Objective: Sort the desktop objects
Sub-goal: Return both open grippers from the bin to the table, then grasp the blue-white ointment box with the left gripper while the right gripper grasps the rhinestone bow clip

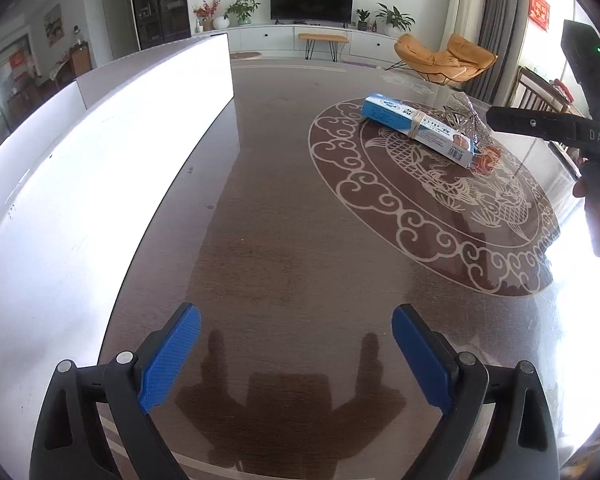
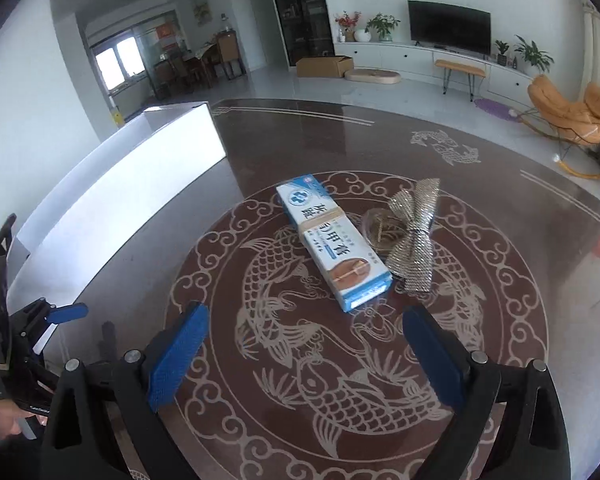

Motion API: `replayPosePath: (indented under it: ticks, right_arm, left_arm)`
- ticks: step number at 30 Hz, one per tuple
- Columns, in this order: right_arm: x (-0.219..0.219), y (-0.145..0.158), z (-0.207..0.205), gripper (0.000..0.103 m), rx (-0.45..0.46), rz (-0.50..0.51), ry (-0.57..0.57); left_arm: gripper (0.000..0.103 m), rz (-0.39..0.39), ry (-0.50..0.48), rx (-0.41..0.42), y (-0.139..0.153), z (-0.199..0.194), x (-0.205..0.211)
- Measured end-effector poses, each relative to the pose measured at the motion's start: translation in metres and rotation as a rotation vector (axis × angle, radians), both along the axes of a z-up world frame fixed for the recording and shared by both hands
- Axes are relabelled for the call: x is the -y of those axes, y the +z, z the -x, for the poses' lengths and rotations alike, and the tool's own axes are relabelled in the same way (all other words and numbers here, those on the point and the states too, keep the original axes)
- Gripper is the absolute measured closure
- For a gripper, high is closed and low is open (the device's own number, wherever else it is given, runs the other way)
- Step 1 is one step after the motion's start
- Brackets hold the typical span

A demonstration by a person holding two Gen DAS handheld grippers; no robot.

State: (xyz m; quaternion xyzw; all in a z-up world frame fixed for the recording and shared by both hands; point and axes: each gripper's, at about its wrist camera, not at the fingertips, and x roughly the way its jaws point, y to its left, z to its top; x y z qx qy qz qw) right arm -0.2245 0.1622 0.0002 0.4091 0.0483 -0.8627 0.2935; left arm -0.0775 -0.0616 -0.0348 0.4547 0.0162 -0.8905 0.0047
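A long blue and white box (image 2: 334, 248) with a rubber band around it lies on the brown table's fish emblem (image 2: 340, 360). A silver sparkly bow (image 2: 414, 236) and a clear tape roll (image 2: 380, 228) lie just right of it. My right gripper (image 2: 304, 348) is open and empty, a short way in front of the box. My left gripper (image 1: 296, 354) is open and empty over bare table, with the box (image 1: 416, 128) and bow (image 1: 466, 114) far ahead to the right. The right gripper's body (image 1: 540, 124) reaches toward them in the left wrist view.
A long white open box (image 1: 100, 152) stands along the table's left side; it also shows in the right wrist view (image 2: 120, 184). The left gripper (image 2: 66, 314) appears at the right wrist view's left edge. A living room lies beyond the table.
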Motion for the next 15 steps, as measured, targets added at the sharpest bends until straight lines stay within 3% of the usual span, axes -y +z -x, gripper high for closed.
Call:
replayPosePath:
  ticks: [2,5,13,15]
  right_arm:
    - [0.021,0.009,0.009,0.005,-0.052,-0.03,0.039]
    - [0.053,0.008,0.038,0.005,-0.048,-0.077,0.055]
    - [0.092,-0.045,0.091,0.006,0.004,-0.336,-0.004]
    - [0.09,-0.043,0.086,0.02,0.015,-0.314,-0.01]
  left_arm:
    - [0.005,-0.033,0.025,-0.012,-0.001,-0.002,0.007]
    - [0.005,-0.047,0.077,-0.021,-0.005,-0.003,0.014]
    - [0.005,-0.116,0.108,-0.044,-0.003,-0.006,0.027]
    - [0.005,-0.126,0.114,-0.036,-0.005,-0.003,0.028]
